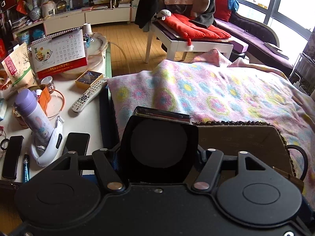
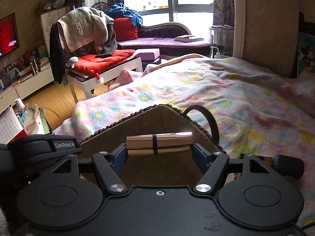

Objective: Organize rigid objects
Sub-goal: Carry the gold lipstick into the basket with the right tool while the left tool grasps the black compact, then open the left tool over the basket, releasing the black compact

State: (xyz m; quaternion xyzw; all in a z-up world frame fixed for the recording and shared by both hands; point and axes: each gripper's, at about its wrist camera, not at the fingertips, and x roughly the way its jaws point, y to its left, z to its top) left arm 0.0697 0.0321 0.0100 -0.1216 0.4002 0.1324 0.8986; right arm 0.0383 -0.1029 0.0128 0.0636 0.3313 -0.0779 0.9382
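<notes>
Nearest the lens in each view sat the gripper's own black body with its two round discs. The left gripper point(image 1: 158, 147) was clamped on a black square case point(image 1: 159, 143) with a round dark panel on its face, held upright between the jaws, its glossy top edge towards the blanket. The right gripper point(image 2: 158, 144) was clamped endwise on a shiny metallic cylinder point(image 2: 159, 142) with a black band round its middle, lying crosswise between the blue-lined fingers point(image 2: 118, 157).

By size, the flowered fleece blanket point(image 2: 226, 90) covered most of both views. On it stood a brown fabric basket point(image 2: 157, 118) with a dark braided rim and a black loop handle point(image 2: 208, 118); the cylinder hung over the basket's open inside, and the black case was just at its left rim. Whether either touched the basket could not be told.

Left of the blanket was a white table point(image 1: 86, 110), crowded. On it stood a desk calendar point(image 1: 59, 53), a purple flask point(image 1: 34, 116) tilted in a white curved holder, a grey remote control point(image 1: 89, 94) lying diagonally near the table's edge, and two dark phones point(image 1: 76, 143) lying flat.
</notes>
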